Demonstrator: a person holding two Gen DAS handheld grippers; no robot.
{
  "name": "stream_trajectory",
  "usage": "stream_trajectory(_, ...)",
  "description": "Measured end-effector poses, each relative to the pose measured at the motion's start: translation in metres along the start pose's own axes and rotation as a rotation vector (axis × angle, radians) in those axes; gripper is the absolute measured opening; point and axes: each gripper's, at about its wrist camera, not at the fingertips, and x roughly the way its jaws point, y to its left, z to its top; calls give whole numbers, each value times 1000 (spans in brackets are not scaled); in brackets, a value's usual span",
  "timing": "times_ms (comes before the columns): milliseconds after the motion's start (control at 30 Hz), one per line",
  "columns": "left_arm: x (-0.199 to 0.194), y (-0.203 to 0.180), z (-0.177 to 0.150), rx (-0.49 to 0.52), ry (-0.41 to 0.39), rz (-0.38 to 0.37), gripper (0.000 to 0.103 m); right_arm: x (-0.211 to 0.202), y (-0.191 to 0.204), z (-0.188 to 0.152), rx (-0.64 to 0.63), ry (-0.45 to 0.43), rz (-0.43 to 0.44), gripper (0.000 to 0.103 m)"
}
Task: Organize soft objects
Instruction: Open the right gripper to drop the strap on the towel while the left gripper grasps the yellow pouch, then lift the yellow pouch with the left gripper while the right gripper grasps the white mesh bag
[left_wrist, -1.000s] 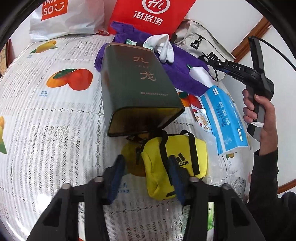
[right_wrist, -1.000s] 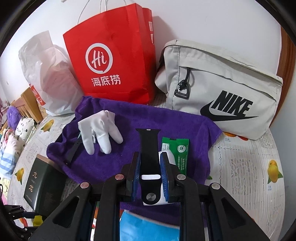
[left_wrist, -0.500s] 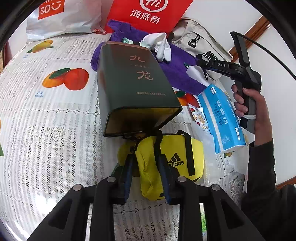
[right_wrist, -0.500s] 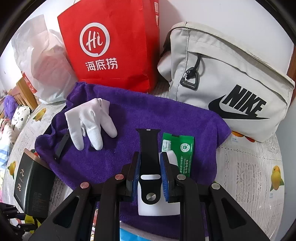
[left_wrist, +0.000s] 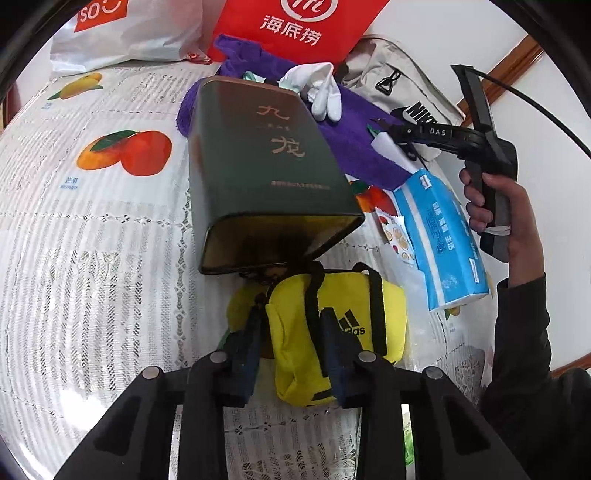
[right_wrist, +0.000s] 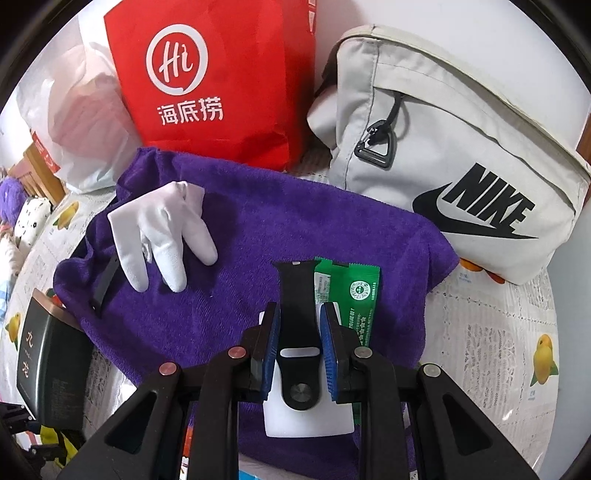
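My left gripper is shut on the near end of a small yellow Adidas bag, which rests on the tablecloth in front of a dark green tin. My right gripper is shut on a black watch strap and holds it just above a purple towel. On the towel lie a white glove, a green sachet, a white block under the strap, and another black strap. The right gripper also shows in the left wrist view.
A red paper bag, a white plastic bag and a grey Nike bag stand at the back against the wall. A blue tissue pack lies right of the tin. The fruit-print tablecloth covers the table.
My left gripper has closed from open onto the yellow bag. My right gripper, holding the strap, has moved forward and lower over the towel.
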Motion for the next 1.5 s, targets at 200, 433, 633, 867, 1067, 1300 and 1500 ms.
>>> stream_trajectory(200,-2,-2,-2,3,-11,-14,21,-6,3,-3,-26,-6,12,48)
stream_trajectory(433,-20,-1,-4,8,-40,-17,15,-27,6,-13,-40,-33,2,61)
stream_trajectory(633,-37,-1,-7,-6,-70,-27,15,-60,11,-31,-33,-74,14,62)
stream_trajectory(867,-50,-1,-7,-3,-97,-11,14,-106,23,-67,-25,-120,29,63)
stream_trajectory(1067,-60,-4,-6,8,-124,-4,12,-140,43,-111,-13,-144,82,67)
stream_trajectory(1300,-76,-11,0,31,-165,-1,12,-160,65,-154,-15,-133,113,67)
stream_trajectory(1500,-85,-11,8,33,-197,9,12,-163,81,-183,16,-95,171,67)
